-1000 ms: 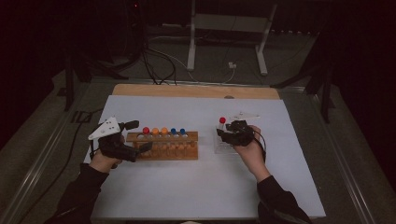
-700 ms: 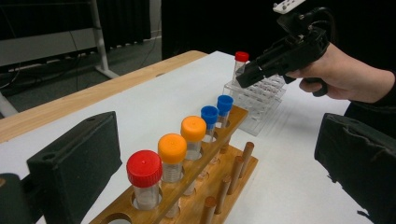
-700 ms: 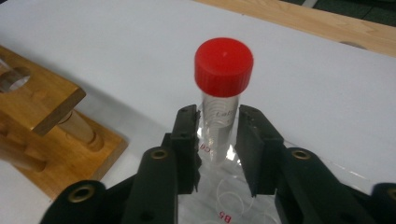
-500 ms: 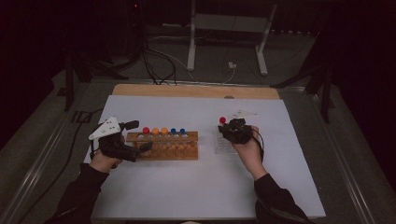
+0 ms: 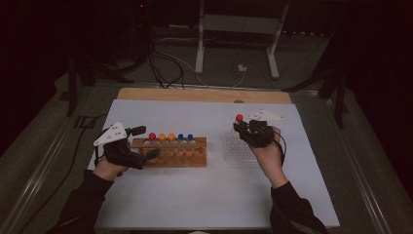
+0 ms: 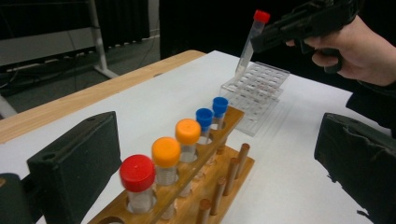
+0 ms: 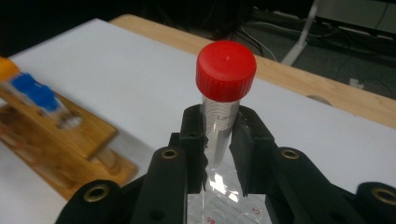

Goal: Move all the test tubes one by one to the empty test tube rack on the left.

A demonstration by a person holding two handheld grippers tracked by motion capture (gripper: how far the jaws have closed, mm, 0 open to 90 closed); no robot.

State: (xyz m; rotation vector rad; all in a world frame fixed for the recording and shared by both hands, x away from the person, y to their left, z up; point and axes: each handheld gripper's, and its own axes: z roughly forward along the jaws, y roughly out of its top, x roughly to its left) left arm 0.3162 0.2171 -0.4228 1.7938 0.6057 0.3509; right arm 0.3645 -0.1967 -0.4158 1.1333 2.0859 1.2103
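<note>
My right gripper [image 7: 219, 140] is shut on a clear tube with a red cap [image 7: 225, 70]. It holds the tube upright by its upper part, just above a clear plastic rack [image 5: 237, 150]. In the left gripper view the tube [image 6: 252, 35] hangs tilted with its tip over that clear rack [image 6: 261, 84]. My left gripper [image 5: 145, 142] is open, one jaw on each side of the left end of a wooden rack [image 5: 180, 158]. That wooden rack [image 6: 233, 163] holds several capped tubes: red [image 6: 137, 173], orange and blue.
A white sheet [image 5: 195, 195] covers the table, with a wooden strip [image 5: 195, 94] along its far edge. Cables and a metal stand's legs lie on the floor beyond. Free room lies between the two racks and in front of them.
The right hand has risen a little, and the red-capped tube has come up with it from the clear rack. The left hand has stayed where it was.
</note>
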